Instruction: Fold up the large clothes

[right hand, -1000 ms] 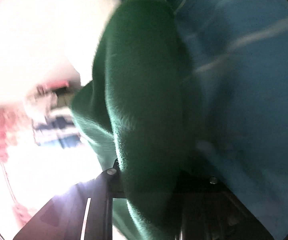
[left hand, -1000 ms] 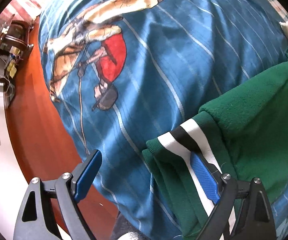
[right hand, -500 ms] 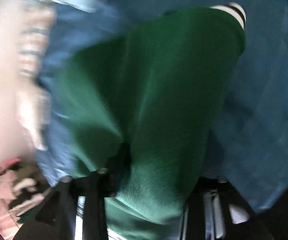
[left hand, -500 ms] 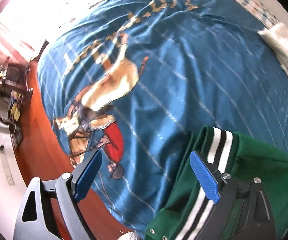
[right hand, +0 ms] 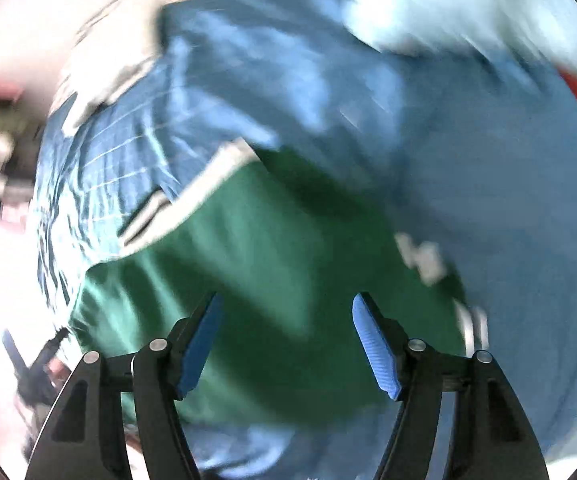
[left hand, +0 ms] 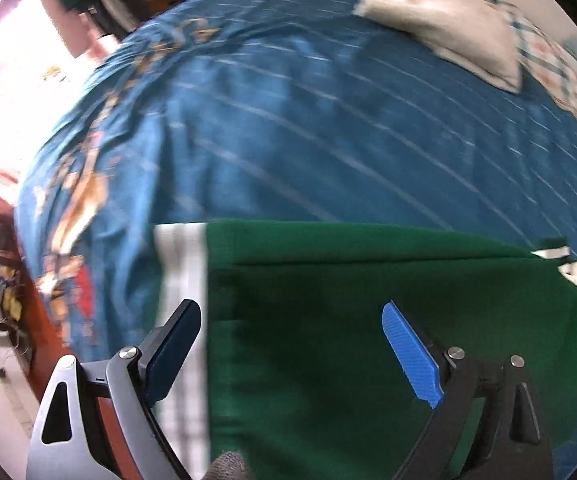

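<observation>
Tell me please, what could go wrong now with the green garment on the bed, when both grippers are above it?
1. The right gripper is opening with no cloth pinched, so the green garment may settle unevenly and the fold may slip.
2. The striped hem lies close to the edge of the blue bedspread; a nudge there may push it off.
3. The open left gripper could snag the fleece.

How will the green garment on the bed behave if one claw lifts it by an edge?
Probably floppy: the green garment lies flat in stacked layers on the blue bedspread, so a single-edge lift would likely undo the fold. Its surface looks fleecy, so it should grip rather than slip. The striped cuff band looks thicker, likely a firmer hold.
</observation>
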Action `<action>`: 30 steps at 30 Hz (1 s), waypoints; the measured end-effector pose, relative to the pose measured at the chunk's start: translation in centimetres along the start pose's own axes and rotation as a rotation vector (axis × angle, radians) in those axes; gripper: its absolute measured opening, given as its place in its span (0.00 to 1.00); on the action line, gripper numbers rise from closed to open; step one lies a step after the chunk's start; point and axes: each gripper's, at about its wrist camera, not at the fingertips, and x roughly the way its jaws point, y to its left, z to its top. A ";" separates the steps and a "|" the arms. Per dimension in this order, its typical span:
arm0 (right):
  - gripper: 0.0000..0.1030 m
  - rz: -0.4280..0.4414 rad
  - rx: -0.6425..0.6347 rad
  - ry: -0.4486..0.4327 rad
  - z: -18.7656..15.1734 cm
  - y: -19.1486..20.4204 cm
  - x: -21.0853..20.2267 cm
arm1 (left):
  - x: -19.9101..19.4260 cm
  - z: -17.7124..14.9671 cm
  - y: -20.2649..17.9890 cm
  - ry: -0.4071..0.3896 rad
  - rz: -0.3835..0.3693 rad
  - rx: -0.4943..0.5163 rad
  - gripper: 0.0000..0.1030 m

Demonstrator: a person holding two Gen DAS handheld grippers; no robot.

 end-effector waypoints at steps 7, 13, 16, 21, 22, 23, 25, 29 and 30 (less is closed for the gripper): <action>0.13 0.068 -0.274 0.164 8.5 2.5 10.2 | 1.2 0.8 -7.8 0.014 -0.046 0.125 0.90; 0.08 0.130 -0.253 -0.080 10.1 5.7 5.0 | 5.1 0.5 -9.1 0.087 0.016 0.181 0.90; 0.08 0.130 -0.240 -0.103 11.5 6.4 5.2 | 6.4 0.5 -8.0 0.140 0.006 0.144 0.91; 0.36 0.062 -0.053 0.064 14.1 3.3 10.9 | 2.5 1.5 -8.4 0.079 0.016 0.144 0.90; 0.41 0.054 -0.019 0.046 14.4 2.7 10.4 | 1.2 1.8 -9.1 0.052 -0.010 0.144 0.90; 0.42 0.044 -0.011 0.001 14.6 2.5 9.1 | 0.4 2.1 -10.0 0.031 -0.033 0.151 0.90; 0.42 0.016 -0.010 -0.086 13.9 2.5 5.9 | -0.1 2.6 -12.2 0.006 -0.035 0.170 0.90; 0.42 0.158 -0.038 -0.115 11.2 4.3 1.4 | 3.8 4.0 -15.5 0.005 0.055 0.181 0.91; 0.42 0.184 -0.066 -0.075 10.7 5.2 1.8 | 5.6 4.5 -15.4 0.044 0.057 0.167 0.92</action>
